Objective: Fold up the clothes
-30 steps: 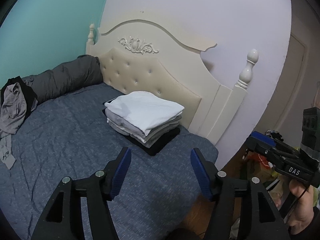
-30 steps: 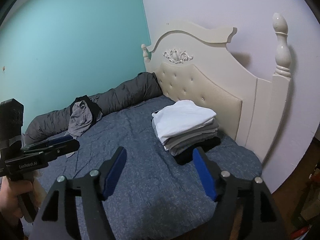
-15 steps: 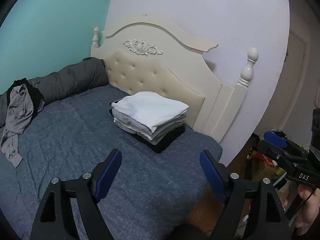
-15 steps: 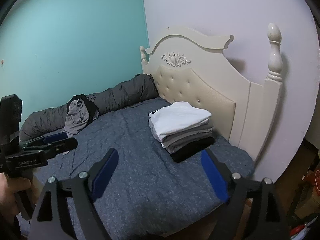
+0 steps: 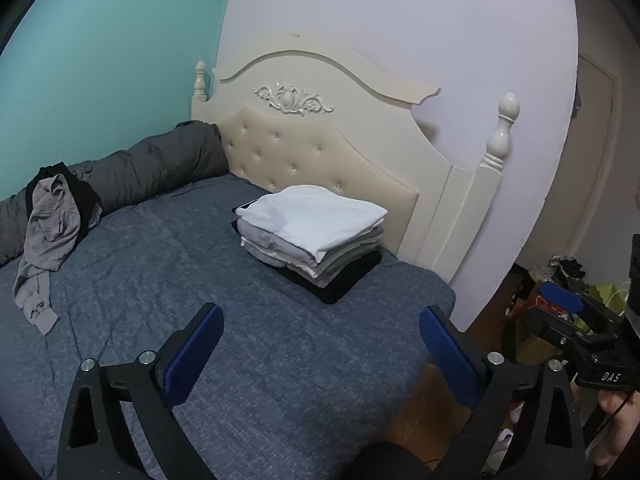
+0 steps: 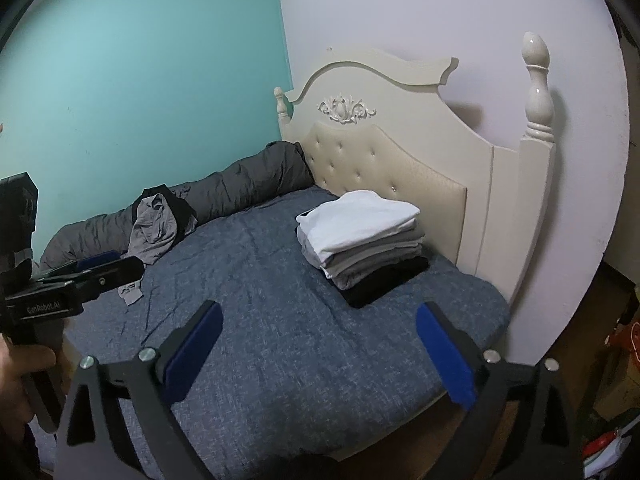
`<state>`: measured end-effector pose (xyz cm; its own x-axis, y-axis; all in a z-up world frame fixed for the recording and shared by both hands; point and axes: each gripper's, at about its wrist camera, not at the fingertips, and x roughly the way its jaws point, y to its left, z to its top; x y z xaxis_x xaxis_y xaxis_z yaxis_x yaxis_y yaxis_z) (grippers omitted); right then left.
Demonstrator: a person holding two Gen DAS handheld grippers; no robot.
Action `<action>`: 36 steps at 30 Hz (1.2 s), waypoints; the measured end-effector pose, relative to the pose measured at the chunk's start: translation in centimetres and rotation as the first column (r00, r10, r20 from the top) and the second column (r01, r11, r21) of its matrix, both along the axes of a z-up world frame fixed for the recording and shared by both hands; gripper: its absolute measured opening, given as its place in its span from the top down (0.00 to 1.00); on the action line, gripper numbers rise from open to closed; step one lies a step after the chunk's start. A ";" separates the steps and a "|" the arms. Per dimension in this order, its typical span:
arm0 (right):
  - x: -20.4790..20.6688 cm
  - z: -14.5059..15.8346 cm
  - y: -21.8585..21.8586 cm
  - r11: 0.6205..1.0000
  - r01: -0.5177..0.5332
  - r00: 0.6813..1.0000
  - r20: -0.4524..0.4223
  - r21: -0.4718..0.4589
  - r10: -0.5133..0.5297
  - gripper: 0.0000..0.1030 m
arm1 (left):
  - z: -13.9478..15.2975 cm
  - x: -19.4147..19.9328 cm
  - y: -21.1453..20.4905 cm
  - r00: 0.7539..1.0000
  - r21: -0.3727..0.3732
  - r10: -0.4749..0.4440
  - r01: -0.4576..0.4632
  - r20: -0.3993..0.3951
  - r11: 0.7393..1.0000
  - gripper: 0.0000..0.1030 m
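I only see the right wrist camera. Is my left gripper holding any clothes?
Observer: No. The left gripper is open wide and empty, above the blue bedcover.
Operator: What's past the bed on the right side?
Observer: What looks like a closed door, beyond the bedpost.
Operator: And on the floor there?
Observer: A yellow-green bag sits among clutter.
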<state>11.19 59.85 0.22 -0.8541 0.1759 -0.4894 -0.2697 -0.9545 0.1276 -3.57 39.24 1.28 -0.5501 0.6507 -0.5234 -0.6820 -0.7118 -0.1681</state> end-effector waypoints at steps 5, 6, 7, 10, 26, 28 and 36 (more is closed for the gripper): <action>0.5 -0.2 -0.4 1.000 0.018 1.000 -0.002 0.011 -0.018 0.02 | -0.2 0.3 -0.4 1.000 0.015 -0.004 0.004 -0.002 1.000 0.00; 0.7 -0.2 -0.5 1.000 0.018 1.000 -0.003 0.011 -0.018 0.02 | -0.3 0.4 -0.5 1.000 0.018 -0.004 0.004 0.004 1.000 0.00; 0.7 -0.2 -0.5 1.000 0.020 1.000 -0.003 0.011 -0.020 0.02 | -0.5 0.4 -0.6 1.000 0.021 -0.003 0.003 0.010 1.000 0.00; 1.0 -0.3 -0.7 1.000 0.019 1.000 -0.006 0.011 -0.019 0.02 | -0.7 0.4 -0.6 1.000 0.016 -0.001 0.000 0.016 1.000 0.00; 1.5 -0.2 -0.7 0.999 0.036 0.999 -0.022 0.011 -0.035 0.01 | -1.7 1.1 -0.8 0.999 -0.035 0.032 -0.032 0.001 0.999 0.00; 1.5 -0.5 -0.7 0.999 0.041 0.999 -0.020 0.007 -0.041 0.01 | -1.9 0.9 -1.0 0.999 -0.024 0.034 -0.034 0.014 0.999 0.00; 1.5 -1.3 -0.4 0.998 0.060 0.998 -0.005 0.010 -0.060 0.01 | -2.3 1.1 -1.3 1.000 -0.017 0.019 -0.019 0.016 1.000 0.00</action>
<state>12.64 59.46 -1.04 -0.8440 0.2320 -0.4836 -0.3261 -0.9378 0.1192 -2.43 37.96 -1.05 -0.5537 0.6311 -0.5432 -0.6657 -0.7274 -0.1665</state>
